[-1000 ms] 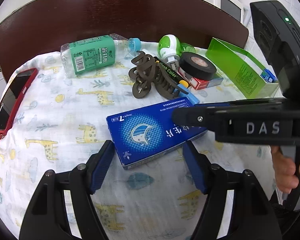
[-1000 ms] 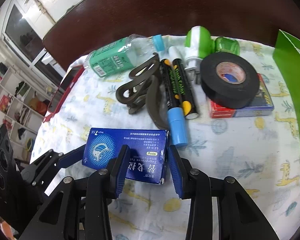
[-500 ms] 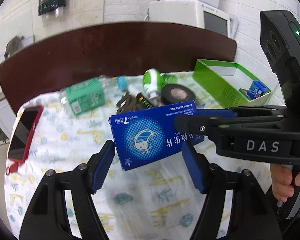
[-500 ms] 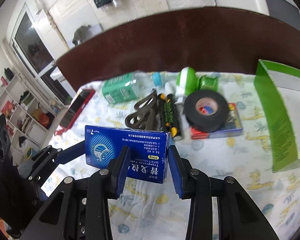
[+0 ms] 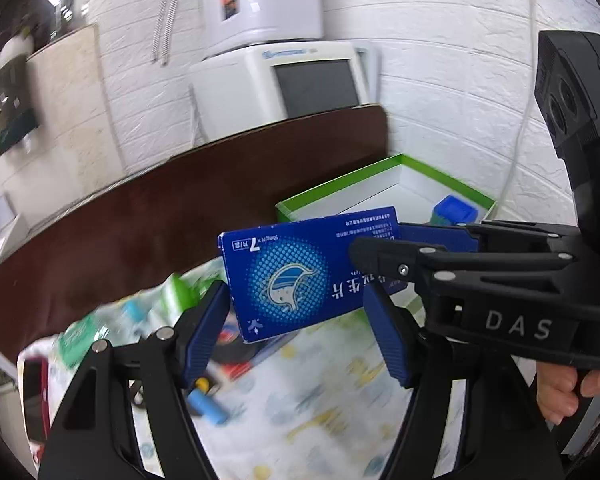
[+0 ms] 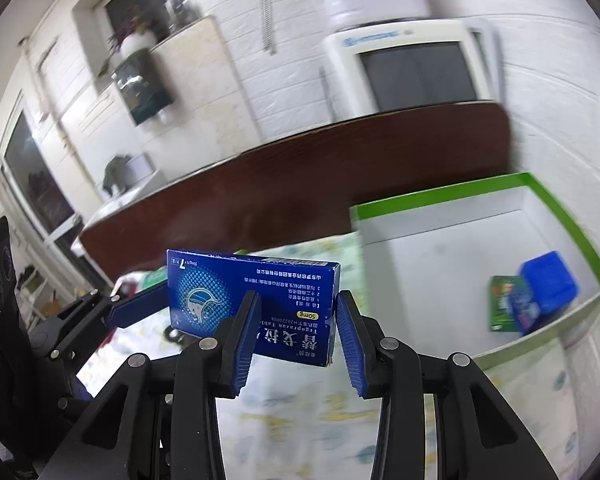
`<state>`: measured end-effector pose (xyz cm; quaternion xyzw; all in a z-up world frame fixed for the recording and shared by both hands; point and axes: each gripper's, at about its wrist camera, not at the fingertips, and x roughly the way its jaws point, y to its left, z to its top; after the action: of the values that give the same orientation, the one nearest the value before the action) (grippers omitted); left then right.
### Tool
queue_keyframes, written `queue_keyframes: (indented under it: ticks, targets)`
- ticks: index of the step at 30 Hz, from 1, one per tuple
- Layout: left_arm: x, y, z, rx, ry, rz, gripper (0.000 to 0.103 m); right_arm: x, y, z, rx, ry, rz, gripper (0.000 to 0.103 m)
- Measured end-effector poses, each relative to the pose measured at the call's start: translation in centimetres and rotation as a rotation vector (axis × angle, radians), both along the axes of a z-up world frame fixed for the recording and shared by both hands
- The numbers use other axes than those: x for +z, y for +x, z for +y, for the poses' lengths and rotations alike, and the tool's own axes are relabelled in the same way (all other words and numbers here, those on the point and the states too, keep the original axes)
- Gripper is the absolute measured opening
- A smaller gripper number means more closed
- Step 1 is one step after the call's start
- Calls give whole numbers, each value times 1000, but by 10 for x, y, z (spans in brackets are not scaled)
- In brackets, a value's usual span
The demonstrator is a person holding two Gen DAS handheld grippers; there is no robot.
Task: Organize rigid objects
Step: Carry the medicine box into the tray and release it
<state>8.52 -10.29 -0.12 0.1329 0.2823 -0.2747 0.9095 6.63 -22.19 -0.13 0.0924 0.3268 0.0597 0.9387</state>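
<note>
A blue medicine box (image 5: 292, 280) hangs in the air above the giraffe-print cloth (image 5: 320, 400), face toward both cameras. My left gripper (image 5: 298, 292) is shut on it, one blue pad at its left end and the other at its lower edge. My right gripper (image 6: 296, 300) is shut on the box (image 6: 228, 292) at its right end and comes in from the right in the left wrist view. Just beyond stands a green-rimmed carton (image 6: 440, 196) with a white inside. A blue block (image 6: 548, 280) and a green packet (image 6: 502, 304) lie in it.
Blurred at lower left lie a blue-capped marker (image 5: 206, 404), a black tape roll (image 5: 232, 352), a green-labelled bottle (image 5: 78, 340) and a red-cased phone (image 5: 34, 392). The dark table edge (image 5: 140, 216) runs behind. A white appliance (image 5: 300, 80) stands at the brick wall. A hand (image 5: 560, 392) grips the right handle.
Both grippers have lifted the blue box off the cloth together and swung right. The other objects have slid down and left, and the green carton now fills the space behind the box.
</note>
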Motion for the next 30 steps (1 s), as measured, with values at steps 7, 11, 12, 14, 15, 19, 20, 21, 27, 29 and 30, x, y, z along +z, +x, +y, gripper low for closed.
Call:
queue_keyframes:
  ticks: [7,11,12,14,15,19,20,21,27,29,30]
  targets:
    - [-6,17,-80,-117,65,19,68,0,2,-76,-143,28,-6,41]
    - [-17,28,-115,-156,85,62,68,-11,6,-112,-209,58,19,41]
    - [-21,31,-123,-164,93,73,68,-15,8,-119,-222,63,27,41]
    - [-27,34,-137,-177,103,90,68,-22,11,-133,-244,70,45,41]
    - [-31,36,-143,-187,108,102,68,-25,11,-139,-256,71,52,41]
    - [-44,38,-164,-222,122,132,69,-32,10,-159,-309,62,61,41]
    - [-46,38,-169,-232,127,136,69,-33,11,-163,-323,56,60,41]
    - [-48,37,-174,-240,135,137,69,-34,12,-167,-336,50,64,41]
    - [-52,38,-180,-249,129,157,69,-39,8,-180,-380,78,72,41]
    - [-50,38,-176,-242,119,161,70,-37,7,-179,-375,82,66,41]
    - [-49,37,-173,-237,120,159,70,-36,7,-177,-371,89,63,41]
